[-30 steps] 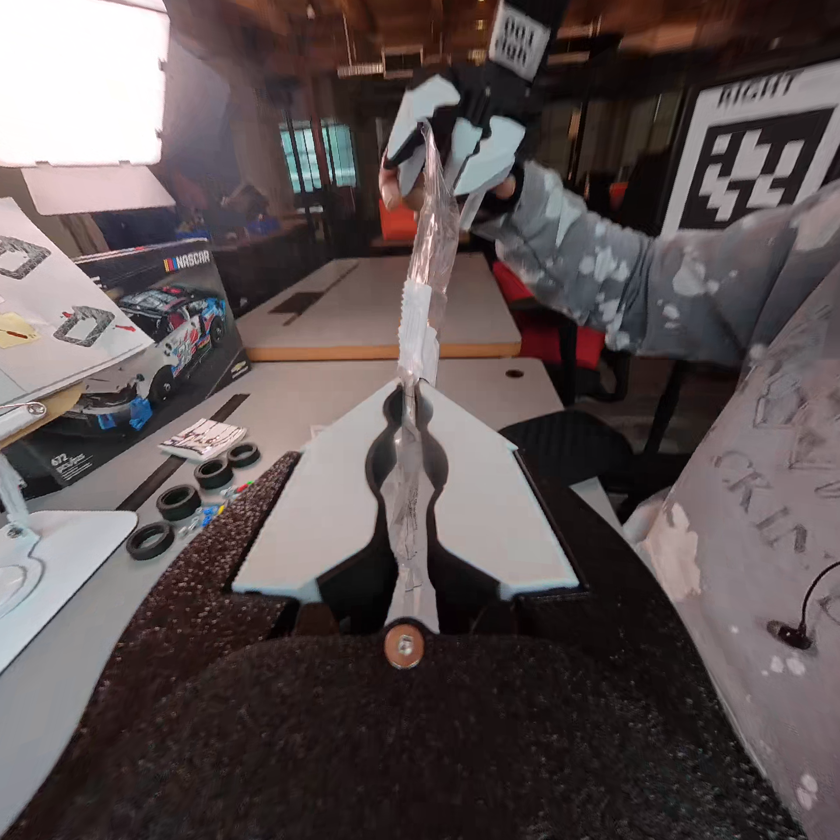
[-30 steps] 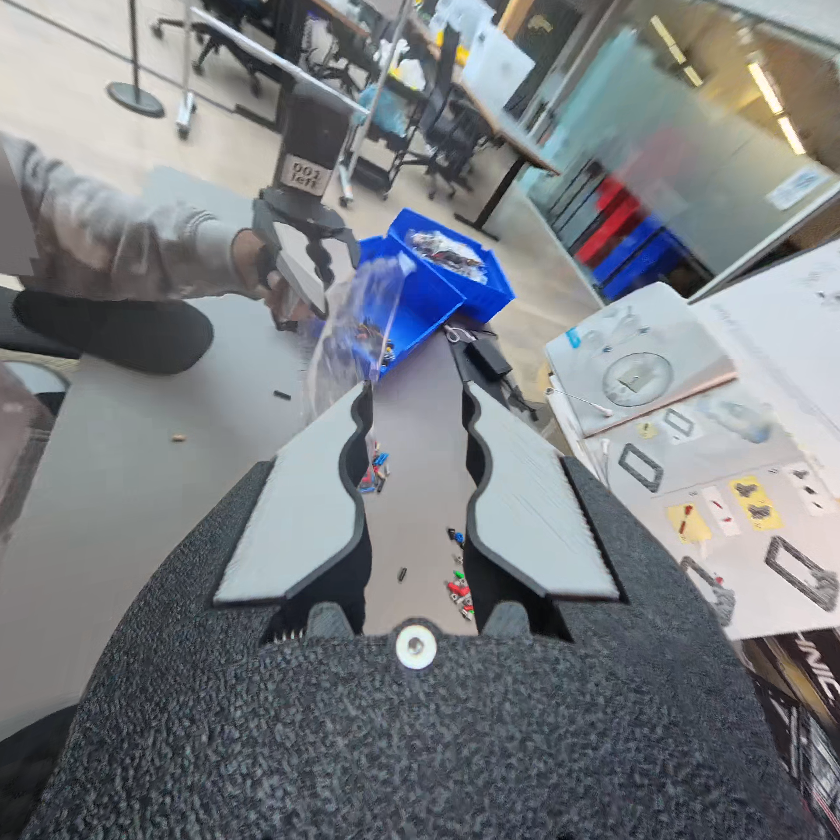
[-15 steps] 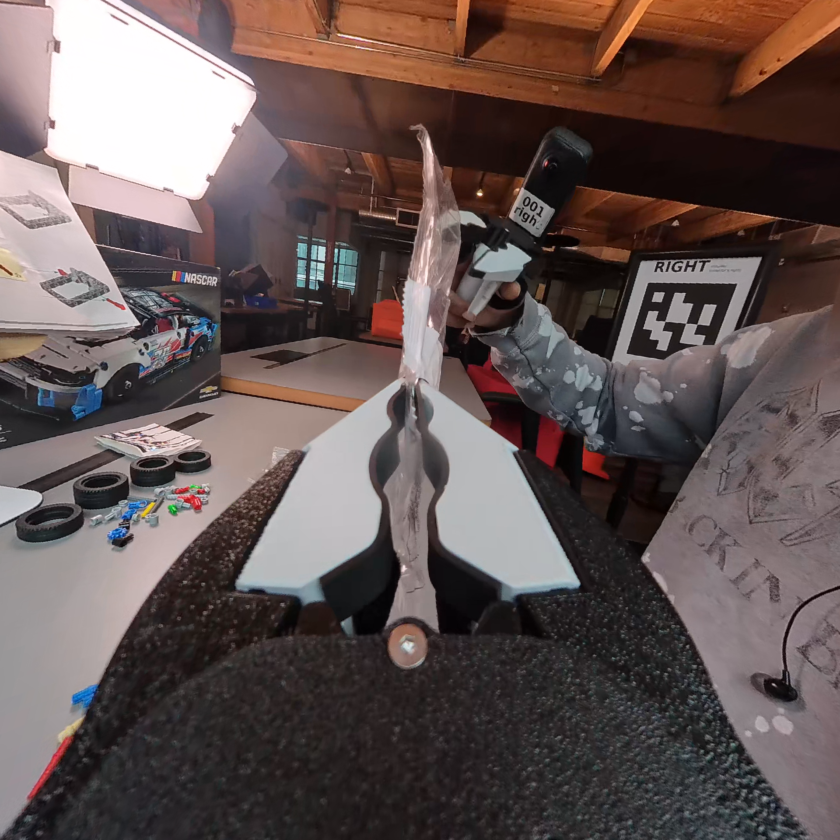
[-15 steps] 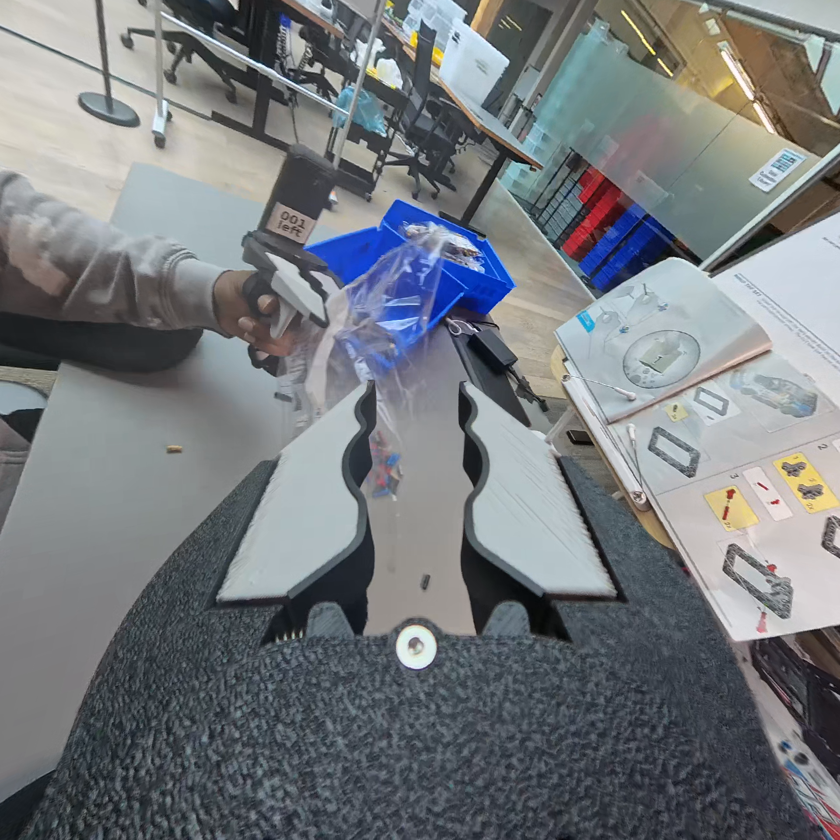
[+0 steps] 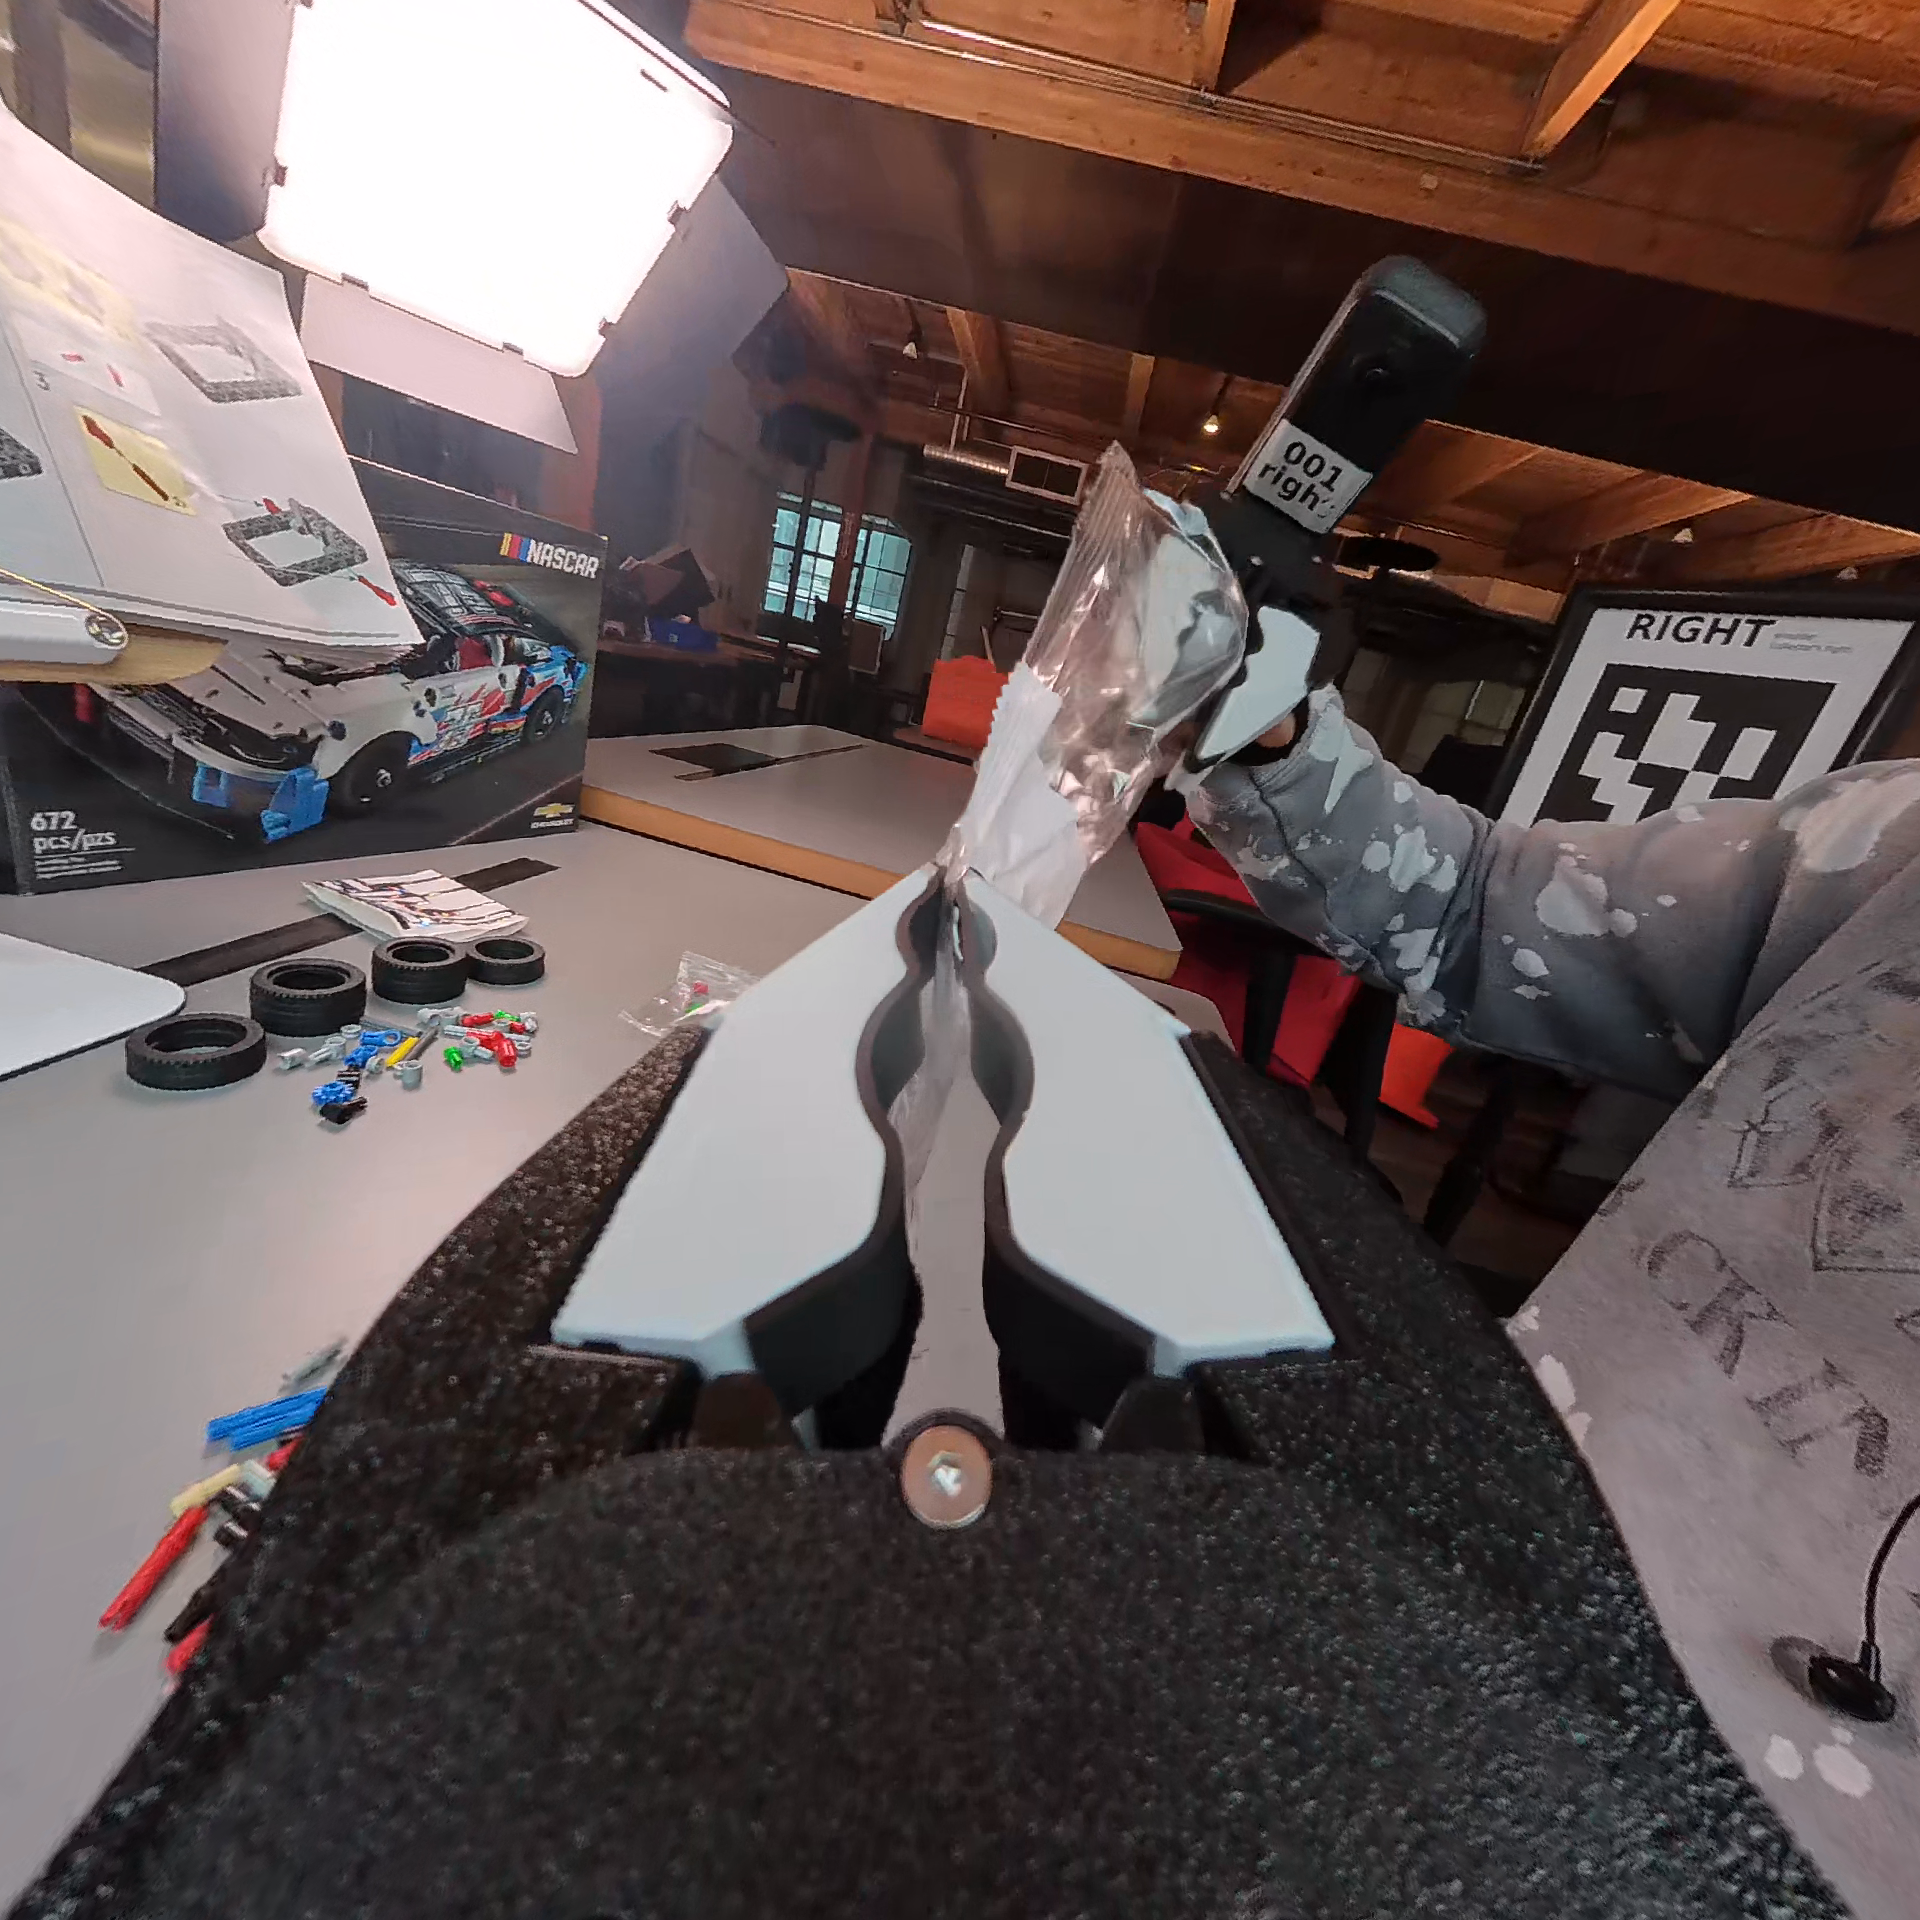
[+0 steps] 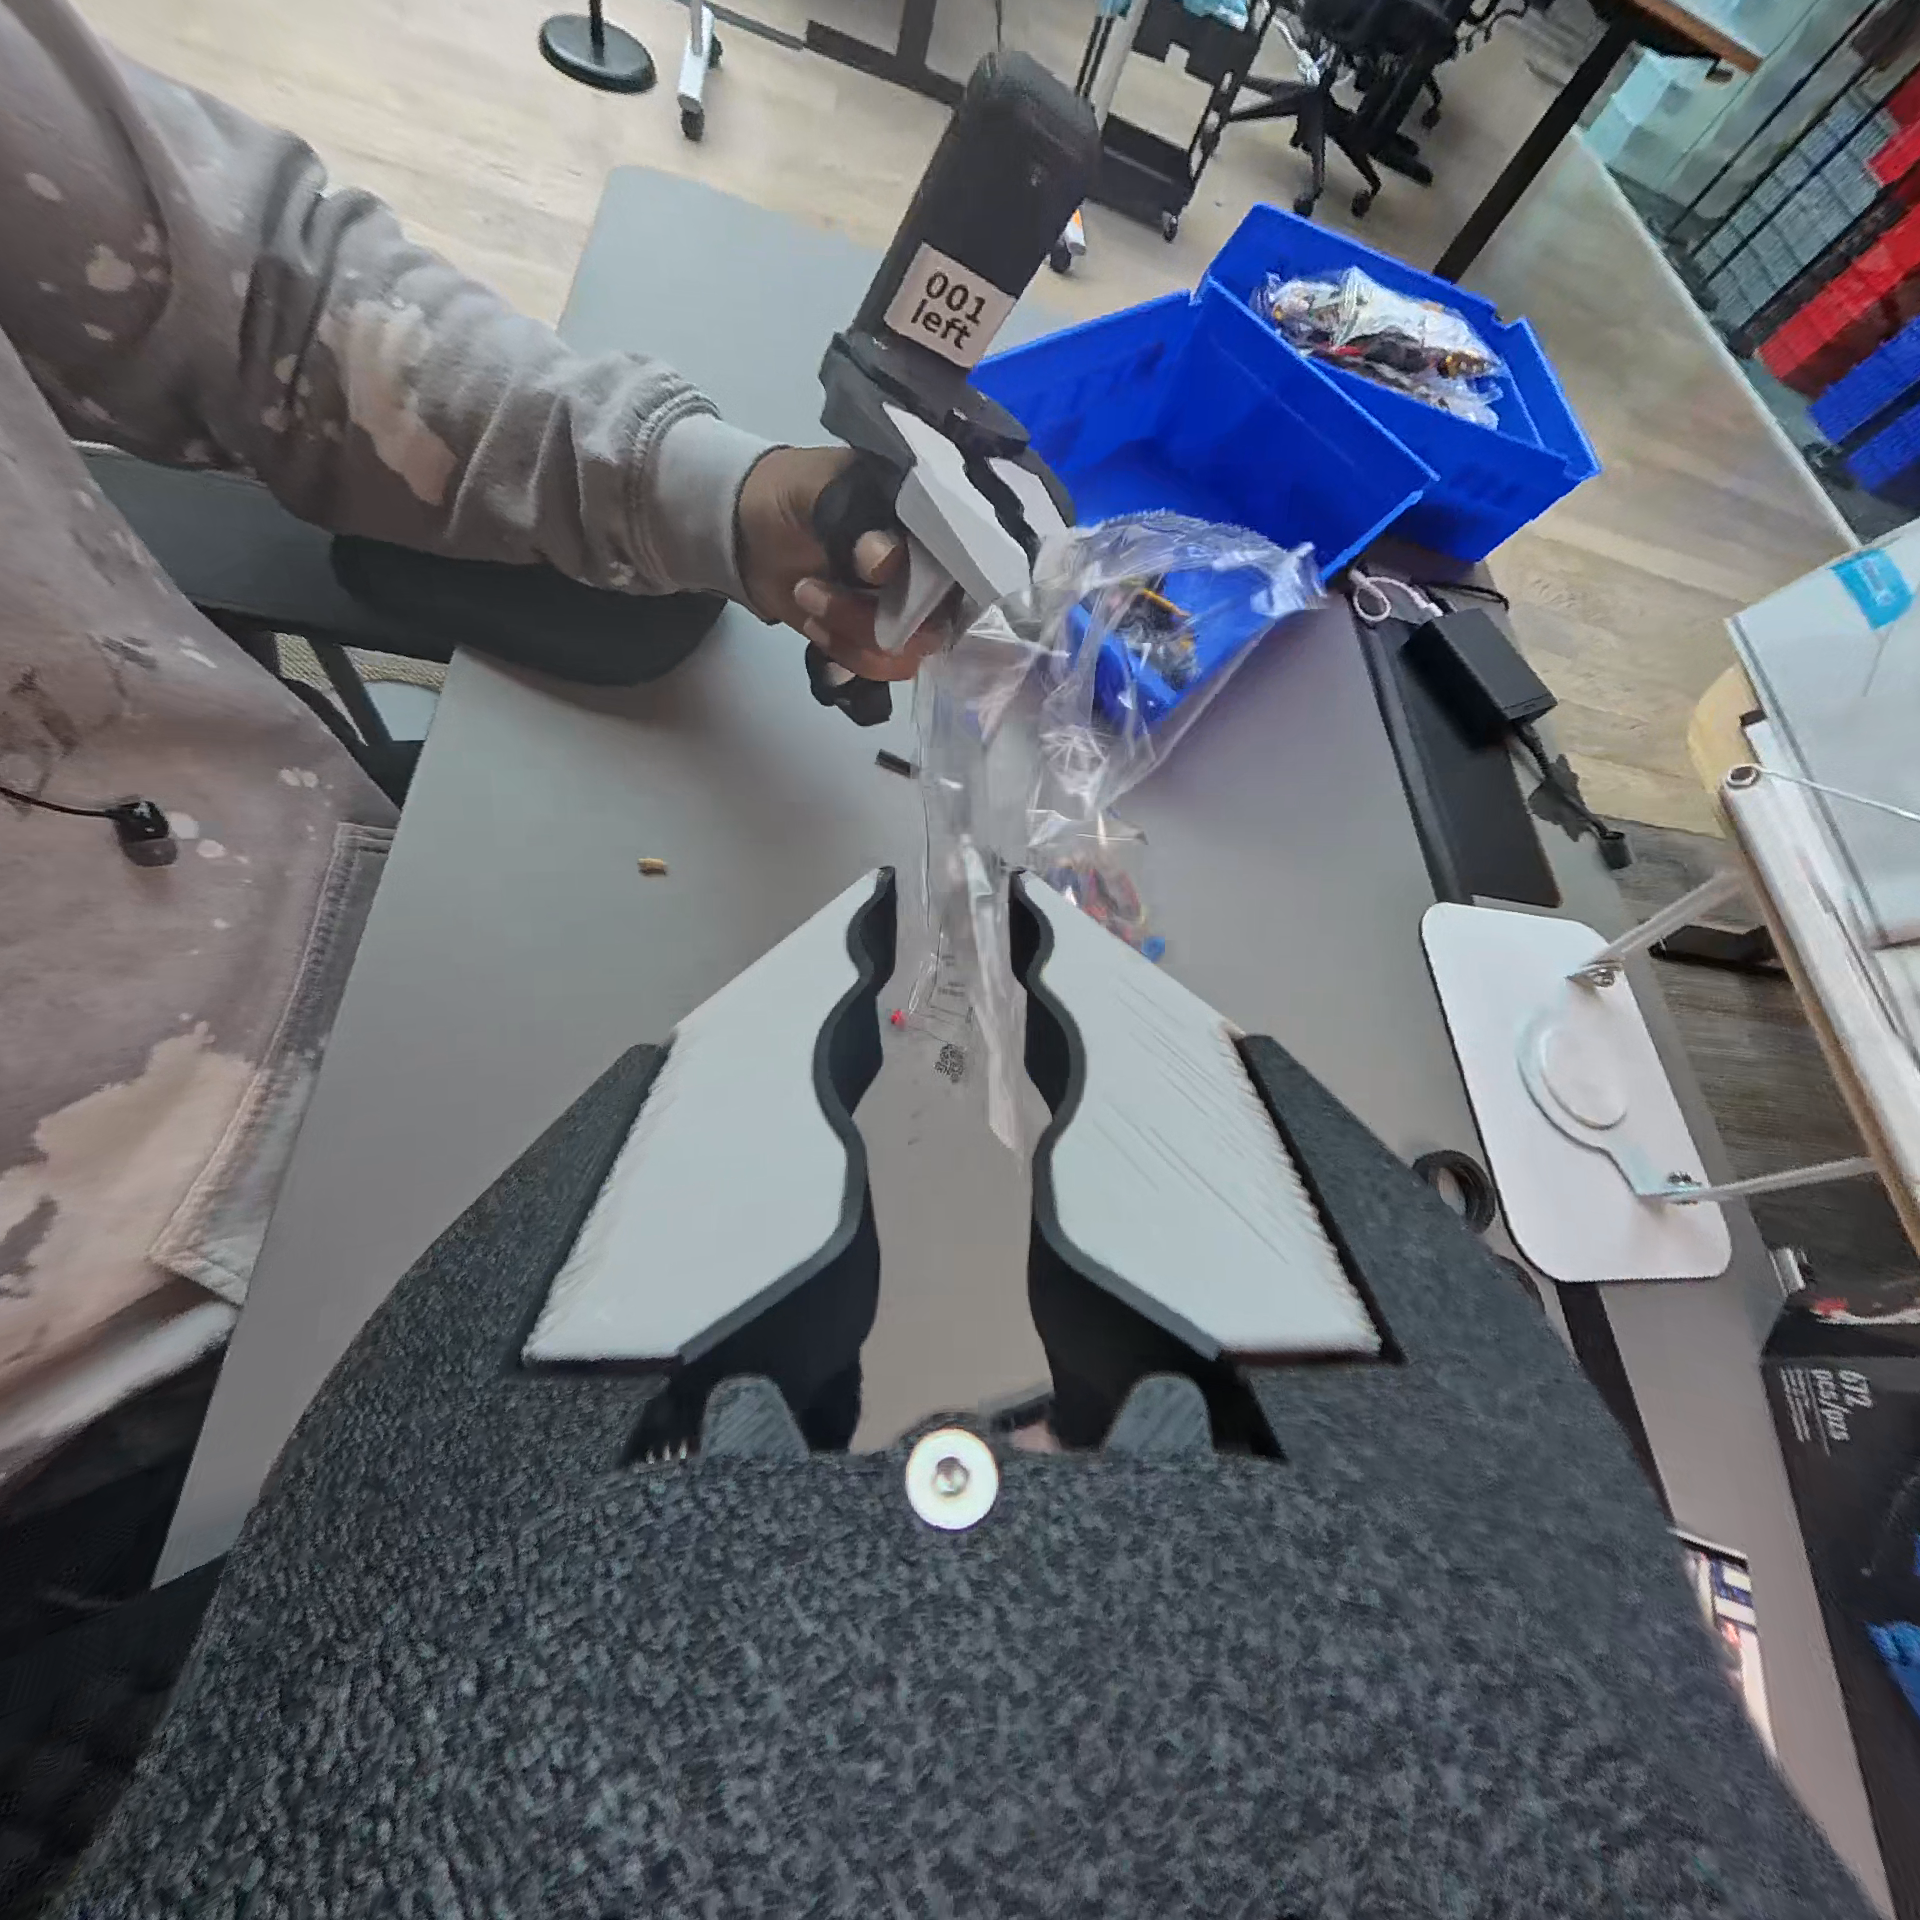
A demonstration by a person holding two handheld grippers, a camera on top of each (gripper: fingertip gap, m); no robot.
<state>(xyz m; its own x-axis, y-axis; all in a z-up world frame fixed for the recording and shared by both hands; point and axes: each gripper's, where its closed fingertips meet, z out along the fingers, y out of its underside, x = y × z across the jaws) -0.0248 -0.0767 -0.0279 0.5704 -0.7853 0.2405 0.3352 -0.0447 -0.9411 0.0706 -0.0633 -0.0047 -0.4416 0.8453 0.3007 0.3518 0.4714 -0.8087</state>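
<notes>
- Left gripper has its grey fingers pinched together at the tips on a crinkly clear plastic bag, which sticks up and off to the right in mid-air above the grey table.
- Right gripper is parted a fair bit. A loose end of the same bag hangs down in the gap between its fingers, but nothing's clamped there, and I can't tell if the plastic even touches a pad.
- Four black rubber tyres sit in a row on the table, with a scatter of small coloured plastic bricks just beside them.
- Two blue plastic bins are at the far end of the table, the further one holding bagged parts.
- The printed car-kit box stands behind the tyres.
</notes>
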